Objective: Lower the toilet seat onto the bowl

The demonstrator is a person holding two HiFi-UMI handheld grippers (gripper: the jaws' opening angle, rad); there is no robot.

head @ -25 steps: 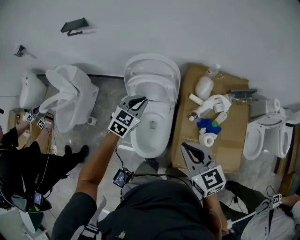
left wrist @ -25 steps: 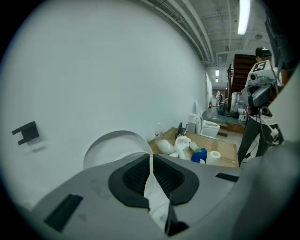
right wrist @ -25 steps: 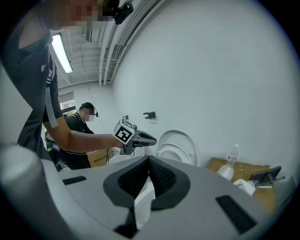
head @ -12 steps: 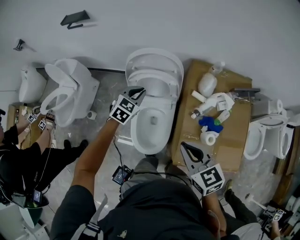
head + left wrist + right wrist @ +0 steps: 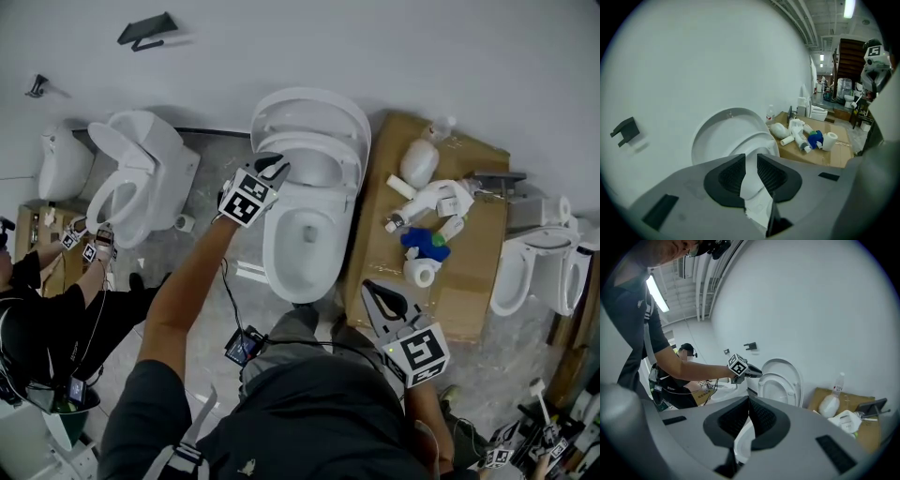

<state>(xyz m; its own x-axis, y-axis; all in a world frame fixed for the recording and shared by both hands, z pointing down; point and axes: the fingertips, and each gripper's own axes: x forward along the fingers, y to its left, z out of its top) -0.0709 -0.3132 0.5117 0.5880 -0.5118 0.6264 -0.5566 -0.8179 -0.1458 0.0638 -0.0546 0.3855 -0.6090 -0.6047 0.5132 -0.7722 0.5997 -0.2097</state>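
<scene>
Step in hand: the approach to the seat, with no grip taken. The toilet seat [image 5: 310, 141] stands raised against the open lid [image 5: 309, 105], clear of the bowl [image 5: 281, 272], so the lowering has not begun.

The left gripper [image 5: 274, 167] is at the left edge of the seat. Its jaws have just been opening and now stand slightly spread. In the left gripper view the white seat rim shows through the gap, but it lies beyond the pads, which press on nothing. The right gripper [image 5: 373, 292] hangs low beside the cardboard sheet [image 5: 478, 281], well apart from the toilet. Its jaws are pressed together with nothing between them.

Next move, as judged: push the spread jaws over the seat's edge, close on it, then swing it forward and down under control so it does not drop onto the bowl.

Against the frame a second ago, the left gripper was lower in the picture, over the bowl's left rim, and has since reached up to the seat. The seat itself has not moved, and the right gripper is much where it was.
</scene>
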